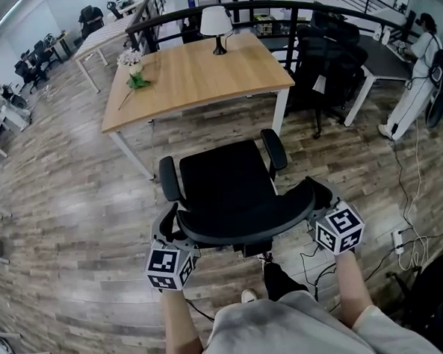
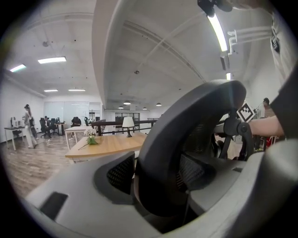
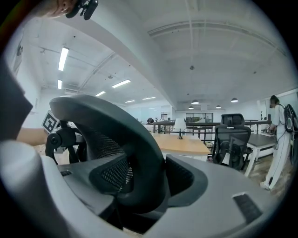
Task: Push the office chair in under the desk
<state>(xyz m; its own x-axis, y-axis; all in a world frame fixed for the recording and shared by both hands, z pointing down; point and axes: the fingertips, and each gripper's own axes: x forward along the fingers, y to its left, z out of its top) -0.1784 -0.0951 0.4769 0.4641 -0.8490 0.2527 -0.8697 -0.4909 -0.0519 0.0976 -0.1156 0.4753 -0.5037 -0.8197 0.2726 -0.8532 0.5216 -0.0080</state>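
Note:
The black office chair (image 1: 225, 181) stands on the wood floor just short of the wooden desk (image 1: 200, 75), its seat facing the desk and its backrest (image 1: 247, 225) toward me. My left gripper (image 1: 169, 219) is shut on the backrest's left end, and my right gripper (image 1: 320, 198) is shut on its right end. In the left gripper view the curved mesh backrest rim (image 2: 186, 135) fills the gap of the left gripper (image 2: 158, 186). The right gripper (image 3: 144, 181) grips the same rim (image 3: 116, 135) from the other side.
On the desk stand a white lamp (image 1: 216, 20) and a vase of flowers (image 1: 132, 63). Other black chairs (image 1: 334, 53) and a white desk (image 1: 383, 59) stand at the right, where a person (image 1: 417, 78) stands. Cables (image 1: 406, 237) lie on the floor at the right. A dark railing (image 1: 197, 15) runs behind the desk.

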